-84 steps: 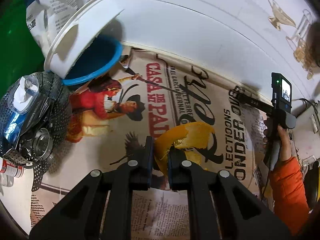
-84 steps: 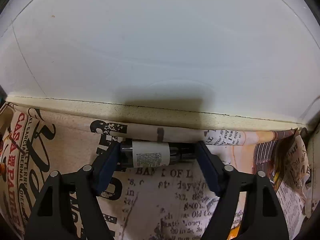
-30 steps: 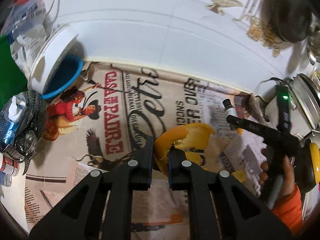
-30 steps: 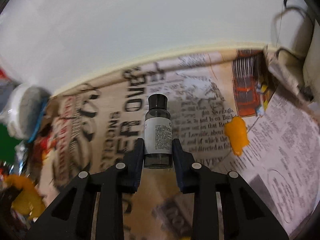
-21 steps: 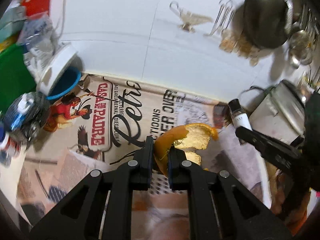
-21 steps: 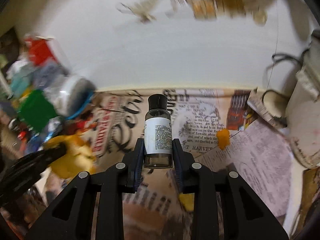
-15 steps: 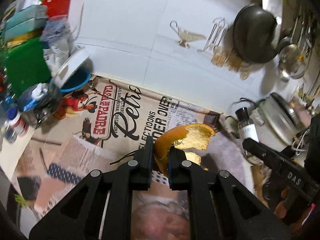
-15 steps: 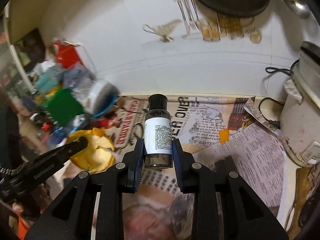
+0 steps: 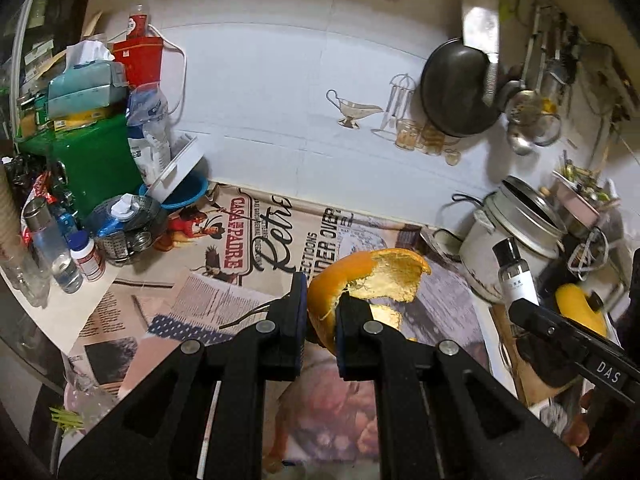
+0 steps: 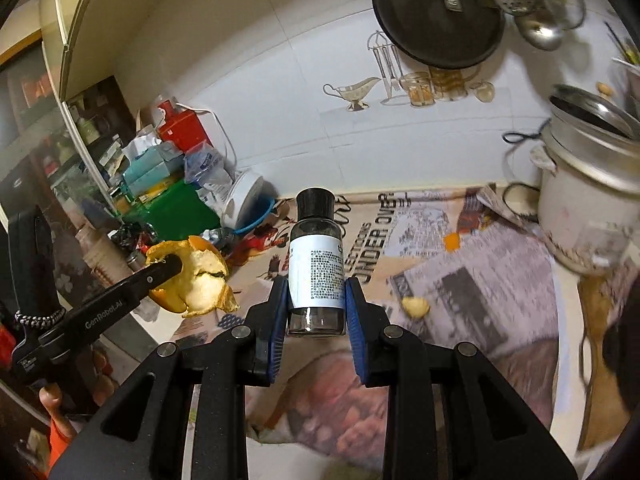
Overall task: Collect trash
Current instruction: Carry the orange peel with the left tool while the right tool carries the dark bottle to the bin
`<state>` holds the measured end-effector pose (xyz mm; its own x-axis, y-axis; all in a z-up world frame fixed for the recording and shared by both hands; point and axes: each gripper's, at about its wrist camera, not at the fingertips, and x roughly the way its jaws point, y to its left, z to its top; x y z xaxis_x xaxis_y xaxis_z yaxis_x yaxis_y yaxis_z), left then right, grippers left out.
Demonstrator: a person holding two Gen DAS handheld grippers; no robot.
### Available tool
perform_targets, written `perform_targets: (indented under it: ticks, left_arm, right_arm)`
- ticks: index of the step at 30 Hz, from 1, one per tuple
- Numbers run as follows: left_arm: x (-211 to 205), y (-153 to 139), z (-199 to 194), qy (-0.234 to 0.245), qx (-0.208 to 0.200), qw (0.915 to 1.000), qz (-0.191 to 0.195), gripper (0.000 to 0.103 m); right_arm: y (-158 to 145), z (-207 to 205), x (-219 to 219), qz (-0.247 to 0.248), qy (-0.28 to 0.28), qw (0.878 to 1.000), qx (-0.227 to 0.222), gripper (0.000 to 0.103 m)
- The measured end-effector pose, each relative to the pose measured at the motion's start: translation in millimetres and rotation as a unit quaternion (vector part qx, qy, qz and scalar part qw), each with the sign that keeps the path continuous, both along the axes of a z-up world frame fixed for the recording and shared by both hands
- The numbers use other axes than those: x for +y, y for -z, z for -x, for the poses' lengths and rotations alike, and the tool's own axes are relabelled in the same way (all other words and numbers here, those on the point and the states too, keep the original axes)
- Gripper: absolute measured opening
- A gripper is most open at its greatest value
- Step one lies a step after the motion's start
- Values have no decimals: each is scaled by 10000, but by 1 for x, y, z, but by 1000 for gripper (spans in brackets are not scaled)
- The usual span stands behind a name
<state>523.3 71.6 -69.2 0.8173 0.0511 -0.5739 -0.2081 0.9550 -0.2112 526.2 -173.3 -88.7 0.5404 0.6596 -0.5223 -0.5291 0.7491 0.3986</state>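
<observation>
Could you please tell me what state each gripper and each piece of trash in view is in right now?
left gripper: shut on the orange peel
orange peel: held off the counter
right gripper: shut on the small bottle
small bottle: capped, upright, held in the air
small peel scrap: lying loose on the newspaper
rice cooker: lid ajar

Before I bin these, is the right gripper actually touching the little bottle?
Touching. The right wrist view shows the right gripper with both blue pads pressed against the small bottle, holding it upright above the newspaper.
</observation>
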Motion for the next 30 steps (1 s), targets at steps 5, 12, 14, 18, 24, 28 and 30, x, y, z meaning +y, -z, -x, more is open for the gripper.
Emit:
perform_targets:
  ticks: [5,12,14,18,24,28,30]
  left_arm:
    - [14,10,62,375,30,9993,-23,11]
    - [36,35,164,712,250,9971,-105,11]
    - [39,39,183,729,369,9966,-136,11]
    - [41,53,205,942,744,9927,104,11]
    - [26,94,218,1003,1160,9880,162,11]
    - [11,138,214,1012,1597,9817,226,11]
    - [3,159,211,1001,1758,9791,233,11]
  right_arm:
    - [6,65,8,-89,335,9994,-54,26]
    - [17,159,28,-222,662,9975,59,26]
    - [19,176,34,-178,689,9974,147,26]
    - [25,207,39,21,711,9967,378,26]
    - [58,224,32,251,779,9939,741,26]
    - [96,225,22,383,793,9905,1051,26]
    - [123,219,14,403,795,9881,1251,26]
